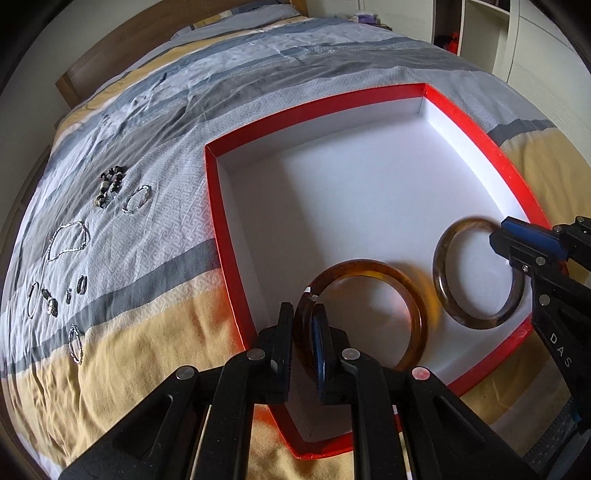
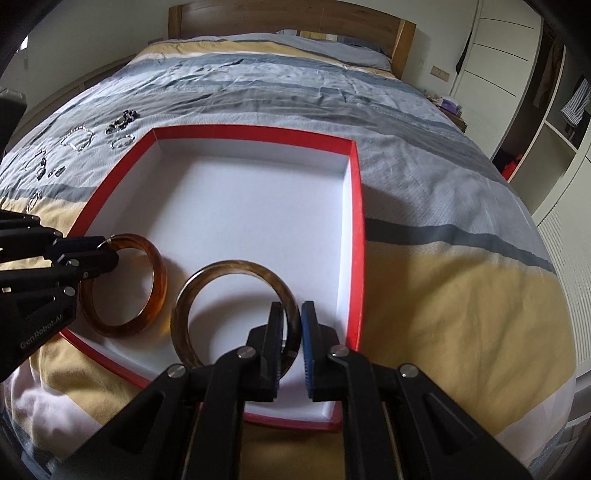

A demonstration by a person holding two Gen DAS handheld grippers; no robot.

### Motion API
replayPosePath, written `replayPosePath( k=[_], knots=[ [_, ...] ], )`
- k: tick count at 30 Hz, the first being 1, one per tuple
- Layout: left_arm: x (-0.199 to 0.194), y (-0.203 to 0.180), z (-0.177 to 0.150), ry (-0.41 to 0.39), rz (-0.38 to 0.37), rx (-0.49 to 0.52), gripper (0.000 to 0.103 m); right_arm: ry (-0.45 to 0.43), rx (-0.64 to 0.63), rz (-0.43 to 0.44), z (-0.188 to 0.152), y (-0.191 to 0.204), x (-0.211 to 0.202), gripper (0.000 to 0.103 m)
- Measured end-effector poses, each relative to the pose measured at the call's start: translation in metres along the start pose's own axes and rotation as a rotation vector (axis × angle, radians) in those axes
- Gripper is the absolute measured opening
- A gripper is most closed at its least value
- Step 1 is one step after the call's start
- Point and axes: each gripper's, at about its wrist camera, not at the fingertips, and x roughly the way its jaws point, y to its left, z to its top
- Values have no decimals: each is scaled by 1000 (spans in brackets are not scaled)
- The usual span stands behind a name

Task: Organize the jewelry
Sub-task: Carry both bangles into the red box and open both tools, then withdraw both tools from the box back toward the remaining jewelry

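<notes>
A red box (image 1: 465, 114) with a white inside lies on the bed; it also shows in the right wrist view (image 2: 356, 236). My left gripper (image 1: 303, 317) is shut on an amber bangle (image 1: 413, 314) whose far side rests on the box floor; the bangle shows too in the right wrist view (image 2: 157, 280). My right gripper (image 2: 293, 314) is shut on a brown marbled bangle (image 2: 207, 280), low over the floor near the box's right wall. That bangle (image 1: 447, 302) and the right gripper (image 1: 515, 258) also show in the left wrist view.
Several small jewelry pieces lie on the striped bedspread left of the box: a dark bead bracelet (image 1: 110, 184), a silver bracelet (image 1: 136, 199), a silver chain (image 1: 68, 240), rings (image 1: 81, 284) and a twisted bracelet (image 1: 75, 343). A wooden headboard (image 2: 288, 18) and wardrobes (image 2: 535, 110) stand beyond.
</notes>
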Motion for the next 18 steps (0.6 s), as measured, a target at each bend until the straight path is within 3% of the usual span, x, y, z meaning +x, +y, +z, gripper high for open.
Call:
replayPosePath(
  k=[3,5,7,10,12,18],
  knots=[
    [1,0,2,8,-10,-8,15,8,3,-11,2,1,-1,13],
    [-1,0,2,7,-24,-14,19,5,14,-9,2,1,-6,24],
    [-5,1,1,2,-38,-21,20,-4,23,-6,2,1,-13,27],
    [-17,0,-2,-16,-32,-17,22,-34,28,-13,1,0,-32,28],
    [-30,2,-6,-36,-25,-25,29,-52,39,-18,-1,-1,-47,28],
    [-76,17,-31,-120,-35,-72,30,-85,135,-12,-15,-8,-87,29]
  ],
)
